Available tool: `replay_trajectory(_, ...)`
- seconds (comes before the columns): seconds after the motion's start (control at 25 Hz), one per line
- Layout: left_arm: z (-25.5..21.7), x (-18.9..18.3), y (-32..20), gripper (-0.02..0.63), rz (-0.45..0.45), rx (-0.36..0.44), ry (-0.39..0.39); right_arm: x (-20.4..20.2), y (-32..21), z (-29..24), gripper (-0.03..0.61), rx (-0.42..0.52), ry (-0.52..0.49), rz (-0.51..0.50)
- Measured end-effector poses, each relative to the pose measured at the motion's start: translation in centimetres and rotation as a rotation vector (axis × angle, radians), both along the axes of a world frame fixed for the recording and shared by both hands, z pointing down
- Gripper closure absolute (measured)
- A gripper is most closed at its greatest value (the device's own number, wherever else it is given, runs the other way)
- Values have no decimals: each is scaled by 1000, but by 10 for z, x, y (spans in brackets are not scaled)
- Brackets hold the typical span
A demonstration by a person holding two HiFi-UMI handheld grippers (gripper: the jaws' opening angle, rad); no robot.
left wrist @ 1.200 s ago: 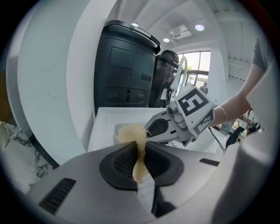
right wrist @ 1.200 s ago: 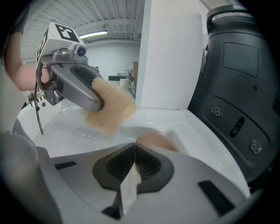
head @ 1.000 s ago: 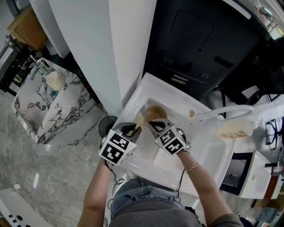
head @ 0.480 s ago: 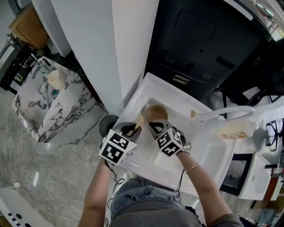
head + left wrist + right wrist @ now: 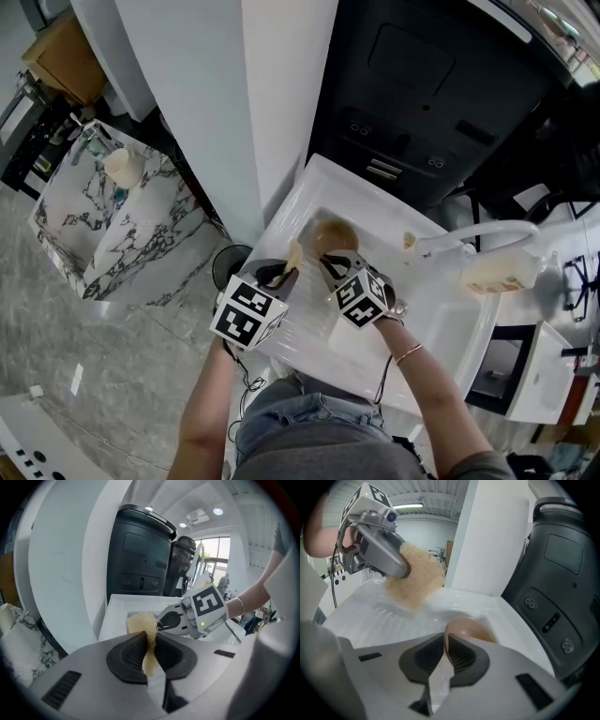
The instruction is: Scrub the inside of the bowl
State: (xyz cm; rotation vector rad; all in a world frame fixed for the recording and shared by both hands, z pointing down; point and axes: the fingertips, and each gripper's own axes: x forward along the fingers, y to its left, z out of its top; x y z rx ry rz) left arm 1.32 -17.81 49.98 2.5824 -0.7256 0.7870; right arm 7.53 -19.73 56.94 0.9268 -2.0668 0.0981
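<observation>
Tan fibrous scrubbing pad [image 5: 142,623] is pinched in the closed jaws of the left gripper [image 5: 279,273], just beside a brown bowl [image 5: 334,236] at the far left end of a white sink [image 5: 448,309]. The right gripper [image 5: 445,654] has its jaws clamped narrowly on the bowl's near rim

Your head camera looks steeply down at the bowl [image 5: 333,234] — the right gripper [image 5: 328,264] camera sees it close, facing the left gripper [image 5: 284,272].
</observation>
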Motion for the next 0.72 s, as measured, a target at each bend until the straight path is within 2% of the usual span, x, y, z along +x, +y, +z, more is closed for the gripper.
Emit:
replay_trajectory(0.4,-3,-6,2,569,-48,34,10,8,2,-4,548,8,17,27)
replay_trajectory(0.72,-12,-9,5,569,-87,84,31,9,4,-9,508,-5,-36,60)
